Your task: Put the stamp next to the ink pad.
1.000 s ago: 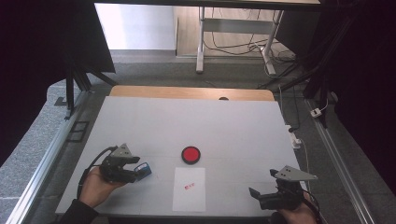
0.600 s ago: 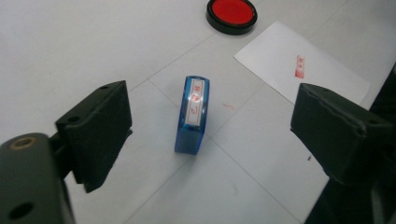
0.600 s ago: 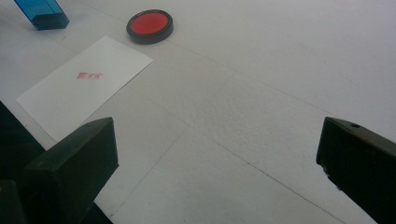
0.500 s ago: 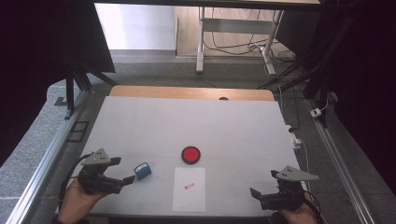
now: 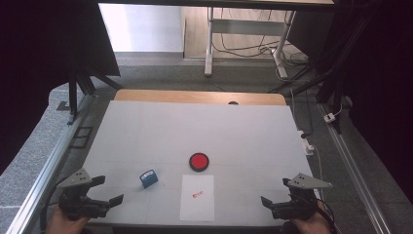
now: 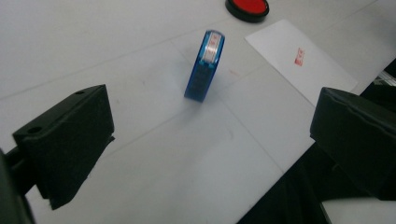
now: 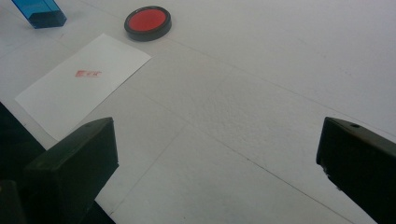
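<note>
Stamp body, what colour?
Clear blue stamp, clearest in the left gripper view.

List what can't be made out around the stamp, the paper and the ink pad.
- Red mark on the paper: too small in the high view and blurred in both gripper views to read.
- Stamp: top cut off by the right gripper view's upper edge.
- Ink pad: far side cut off by the left gripper view's top edge.
- Stamp face lettering: too small to read.

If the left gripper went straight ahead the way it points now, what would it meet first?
Most likely the blue stamp, standing on the table ahead of the open left gripper, nothing between; depth is uncertain.
</note>
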Available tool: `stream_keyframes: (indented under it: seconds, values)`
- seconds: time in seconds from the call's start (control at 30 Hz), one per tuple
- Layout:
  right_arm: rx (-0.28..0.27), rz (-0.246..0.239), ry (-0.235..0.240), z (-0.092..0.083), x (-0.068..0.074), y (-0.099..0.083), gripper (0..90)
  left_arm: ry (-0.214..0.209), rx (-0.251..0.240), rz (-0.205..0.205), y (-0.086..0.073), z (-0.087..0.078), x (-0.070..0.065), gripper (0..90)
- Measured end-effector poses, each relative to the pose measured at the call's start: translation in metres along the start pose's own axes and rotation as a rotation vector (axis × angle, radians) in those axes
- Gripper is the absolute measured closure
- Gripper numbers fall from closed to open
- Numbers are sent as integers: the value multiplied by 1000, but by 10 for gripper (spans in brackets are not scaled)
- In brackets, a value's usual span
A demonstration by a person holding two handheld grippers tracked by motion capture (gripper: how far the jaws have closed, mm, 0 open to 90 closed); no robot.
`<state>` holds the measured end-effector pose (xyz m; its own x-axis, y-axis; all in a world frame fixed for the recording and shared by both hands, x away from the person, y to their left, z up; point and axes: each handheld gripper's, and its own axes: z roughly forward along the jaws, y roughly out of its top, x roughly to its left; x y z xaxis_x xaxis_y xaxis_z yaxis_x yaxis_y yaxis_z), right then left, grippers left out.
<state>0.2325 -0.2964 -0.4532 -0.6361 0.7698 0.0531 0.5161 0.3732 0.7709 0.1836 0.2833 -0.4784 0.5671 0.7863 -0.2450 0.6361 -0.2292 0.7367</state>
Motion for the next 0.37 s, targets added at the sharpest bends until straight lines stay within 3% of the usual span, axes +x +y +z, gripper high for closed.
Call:
stream_keyframes:
  seconds: [0.37]
  values:
    - [9,-3,1,1,0,0,0,24,22,5,-4,-1,-2,0]
